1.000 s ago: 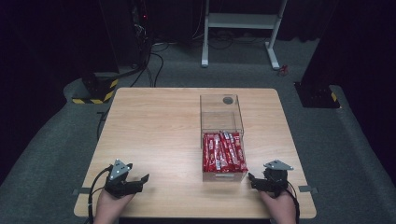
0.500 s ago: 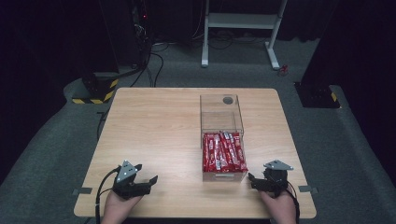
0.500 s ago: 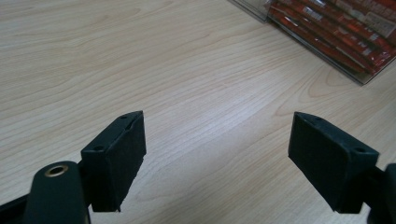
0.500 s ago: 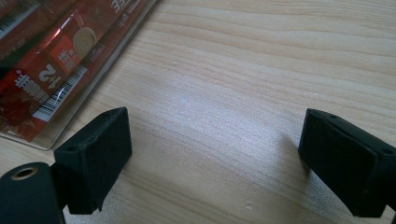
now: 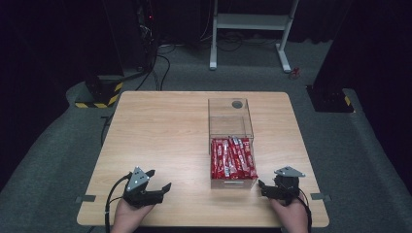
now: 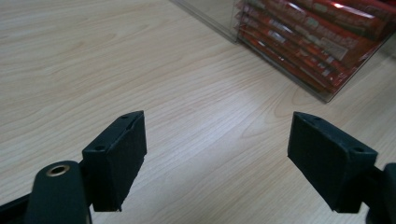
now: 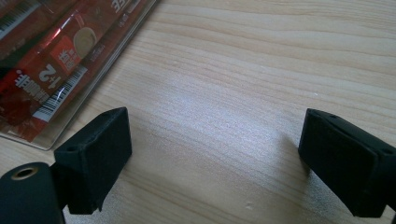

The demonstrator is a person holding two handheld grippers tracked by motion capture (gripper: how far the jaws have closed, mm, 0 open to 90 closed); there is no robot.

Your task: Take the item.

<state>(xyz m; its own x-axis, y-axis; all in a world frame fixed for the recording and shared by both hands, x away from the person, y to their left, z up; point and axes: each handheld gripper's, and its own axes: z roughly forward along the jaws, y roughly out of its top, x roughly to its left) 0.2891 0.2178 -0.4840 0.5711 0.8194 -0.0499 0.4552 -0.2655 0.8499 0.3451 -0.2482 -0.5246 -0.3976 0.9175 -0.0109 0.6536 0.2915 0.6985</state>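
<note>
A clear plastic box point(image 5: 209, 127) stands on the wooden table point(image 5: 160, 131), right of centre. Its near half is packed with red sachets point(image 5: 233, 158); its far half holds none, with a dark round spot point(image 5: 237, 104) at its far end. My left gripper point(image 5: 159, 179) rests near the front edge, open, its jaws angled toward the box. My right gripper point(image 5: 261, 188) sits open just right of the box's near corner. In the left gripper view the open left gripper point(image 6: 217, 149) frames bare wood, the sachets point(image 6: 317, 37) ahead to the right. The right gripper point(image 7: 215, 149) also spans bare wood beside the sachets point(image 7: 51, 60).
The table's front edge runs just under both hands. Behind the table stand a white metal frame point(image 5: 252, 22) and a black-and-yellow striped base point(image 5: 99, 94), with cables point(image 5: 160, 63) trailing over the grey floor.
My left gripper has slid right along the front edge, turning its jaws toward the box. The right gripper has not moved.
</note>
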